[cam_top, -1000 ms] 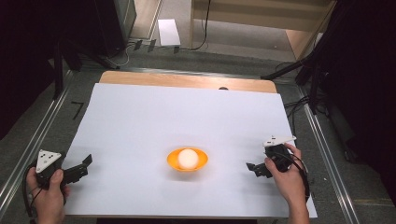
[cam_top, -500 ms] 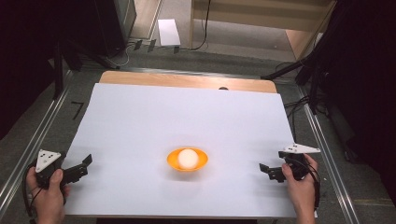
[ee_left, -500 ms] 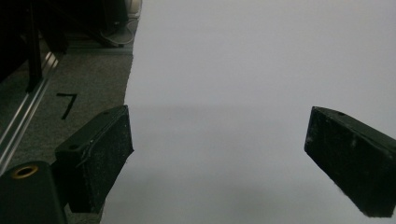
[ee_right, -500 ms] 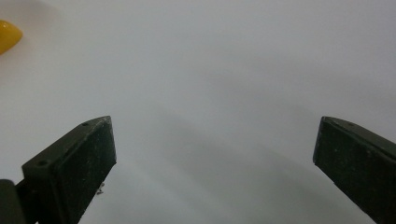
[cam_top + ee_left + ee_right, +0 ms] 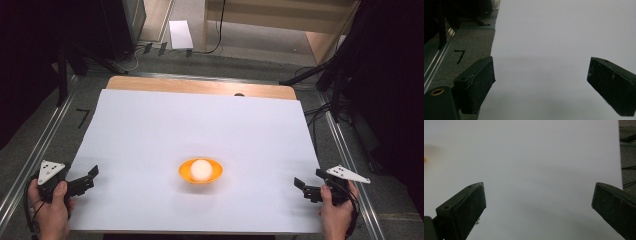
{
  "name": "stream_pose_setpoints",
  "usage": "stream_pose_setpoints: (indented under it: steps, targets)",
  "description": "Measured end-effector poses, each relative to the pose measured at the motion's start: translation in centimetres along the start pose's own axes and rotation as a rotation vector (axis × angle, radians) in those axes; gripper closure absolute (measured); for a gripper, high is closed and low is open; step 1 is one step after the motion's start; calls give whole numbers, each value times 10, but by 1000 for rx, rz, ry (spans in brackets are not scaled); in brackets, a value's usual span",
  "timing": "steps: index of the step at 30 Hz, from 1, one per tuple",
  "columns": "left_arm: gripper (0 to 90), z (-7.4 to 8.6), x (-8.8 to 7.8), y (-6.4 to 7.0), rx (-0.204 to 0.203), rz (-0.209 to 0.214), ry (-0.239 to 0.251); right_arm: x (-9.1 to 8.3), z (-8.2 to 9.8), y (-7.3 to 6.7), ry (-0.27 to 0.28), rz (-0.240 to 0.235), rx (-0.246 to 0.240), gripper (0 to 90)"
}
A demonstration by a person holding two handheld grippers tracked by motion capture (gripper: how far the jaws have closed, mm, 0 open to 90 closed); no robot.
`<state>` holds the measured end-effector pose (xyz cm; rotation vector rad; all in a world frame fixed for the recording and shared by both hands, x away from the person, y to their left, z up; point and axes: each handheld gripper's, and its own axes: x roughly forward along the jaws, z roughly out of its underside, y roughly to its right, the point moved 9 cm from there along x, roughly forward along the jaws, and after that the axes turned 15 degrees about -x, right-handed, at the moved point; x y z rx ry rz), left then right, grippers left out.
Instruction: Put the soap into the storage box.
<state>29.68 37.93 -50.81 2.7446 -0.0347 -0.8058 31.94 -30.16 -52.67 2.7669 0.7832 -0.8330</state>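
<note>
The left gripper sits at the near left corner of the white sheet, its jaws spread wide with nothing between them; in the left gripper view only bare sheet lies between them. The right gripper sits at the near right corner, jaws likewise wide apart and holding nothing, hovering over bare sheet. Both point inward across the sheet. Between them, well apart from each, an orange bowl stands upright on the sheet, near its front edge and about midway. A white ball rests inside it. Bowl and ball are round, so neither shows a long axis or heading.
</note>
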Motion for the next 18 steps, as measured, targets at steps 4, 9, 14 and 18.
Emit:
stream_pose_setpoints:
  steps: [4,9,14,18]
  targets:
    - [81,0,0,0,-1,0,1,-9,10,6,27,36,43,0]
    - [81,0,0,0,1,-3,1,-19,14,11,88,49,88,0]
    - [81,0,0,0,1,-3,1,-18,16,14,92,54,109,0]
    - [81,0,0,0,1,-3,-1,-16,16,12,75,51,92,0]
